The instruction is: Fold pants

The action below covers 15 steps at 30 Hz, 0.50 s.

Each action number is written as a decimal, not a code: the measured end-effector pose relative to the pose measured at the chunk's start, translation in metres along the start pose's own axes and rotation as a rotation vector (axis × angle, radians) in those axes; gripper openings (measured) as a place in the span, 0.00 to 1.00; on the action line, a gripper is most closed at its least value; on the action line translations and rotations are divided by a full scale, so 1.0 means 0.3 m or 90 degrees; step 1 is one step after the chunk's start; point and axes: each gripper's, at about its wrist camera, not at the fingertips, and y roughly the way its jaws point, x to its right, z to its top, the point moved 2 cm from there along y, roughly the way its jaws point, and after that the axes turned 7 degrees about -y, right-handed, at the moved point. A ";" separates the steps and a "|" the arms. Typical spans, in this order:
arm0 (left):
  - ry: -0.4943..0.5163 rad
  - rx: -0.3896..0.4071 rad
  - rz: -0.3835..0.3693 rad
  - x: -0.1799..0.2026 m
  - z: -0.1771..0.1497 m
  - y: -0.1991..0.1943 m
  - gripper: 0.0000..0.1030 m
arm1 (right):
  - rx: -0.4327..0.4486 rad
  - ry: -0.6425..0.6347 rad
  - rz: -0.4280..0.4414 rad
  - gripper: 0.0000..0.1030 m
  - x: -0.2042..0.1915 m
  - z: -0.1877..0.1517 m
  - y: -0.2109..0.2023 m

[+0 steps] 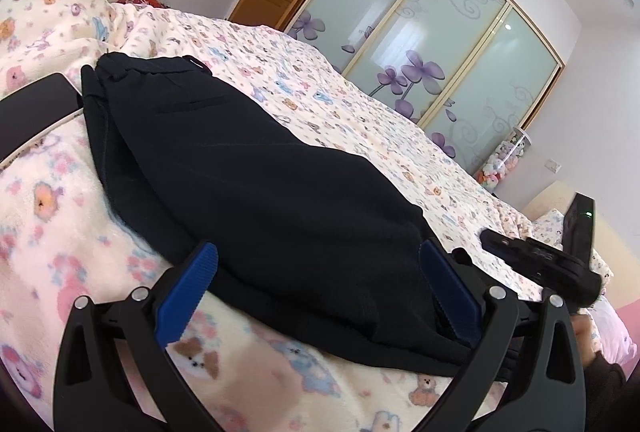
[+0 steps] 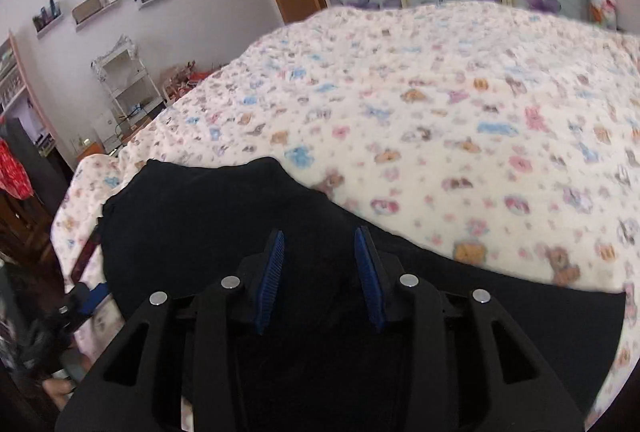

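- Pants (image 1: 256,168): black, lying on a patterned blanket (image 1: 360,104) that covers the bed; already doubled into a long, narrow bundle with the waistband at the far end in the left wrist view.
- Long axis: it runs away from the left gripper (image 1: 316,296), from the near end between that tool's blue pads up toward the waistband at upper left.
- Left gripper: jaws spread wide, straddling the near end of the bundle. The pads flank the cloth; a firm pinch is not evident, so it reads as apart and not holding.
- Right gripper (image 2: 320,272): jaws part-way apart, poised over dark fabric with nothing pinched between the pads. Whether the tips touch the cloth cannot be told. This view is blurred.
- Position of the right tool: in the left wrist view it shows at the right edge, just beside the near end of the pants and off to the side of the bundle.
- Governing relation: both tools sit at the same near end, with the whole length of the garment stretching ahead toward the waistband.
- Judgement: the lengthwise fold appears done; a crosswise fold remains, bringing the near end up toward the waistband.
- Risk: a one-sided grip may skew the layers.
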 end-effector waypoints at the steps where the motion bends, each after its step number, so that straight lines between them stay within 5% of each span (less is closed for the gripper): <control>1: -0.005 -0.001 -0.001 -0.004 0.002 0.003 0.98 | -0.021 0.007 0.021 0.38 0.002 -0.014 0.005; 6: -0.009 0.006 -0.005 0.000 0.007 0.002 0.98 | -0.185 -0.065 -0.027 0.41 -0.061 -0.150 0.199; 8: -0.010 0.014 -0.003 -0.004 0.016 -0.006 0.98 | -0.174 -0.120 -0.069 0.43 -0.108 -0.150 0.203; 12: -0.040 0.040 0.001 -0.045 0.044 -0.030 0.98 | -0.086 -0.096 0.053 0.43 -0.200 -0.147 0.085; 15: -0.075 0.036 -0.007 -0.082 0.061 -0.028 0.98 | -0.103 -0.124 0.150 0.43 -0.300 -0.223 0.084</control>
